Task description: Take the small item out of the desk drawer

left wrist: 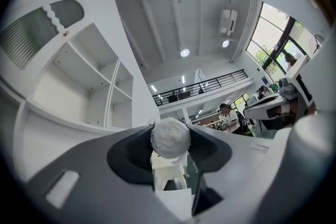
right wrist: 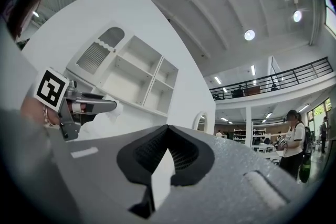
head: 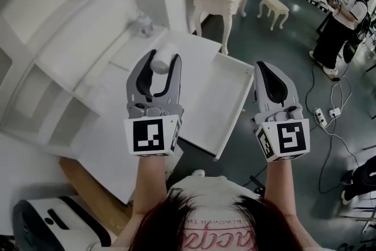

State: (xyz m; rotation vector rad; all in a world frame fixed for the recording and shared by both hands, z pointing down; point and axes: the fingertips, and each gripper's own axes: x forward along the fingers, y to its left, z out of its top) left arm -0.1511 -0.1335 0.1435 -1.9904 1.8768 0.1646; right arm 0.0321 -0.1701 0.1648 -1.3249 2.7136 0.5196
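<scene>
Small fluffy white ball (left wrist: 170, 137), judged light, soft and easily squashed, so best pinched gently across its middle, sits clear of the open desk drawer (head: 218, 104) at its 10 o'clock, held between the part-open fingers (head: 140, 76) of my left gripper (head: 162, 59), while my right gripper (head: 267, 67) is closed and empty.
</scene>
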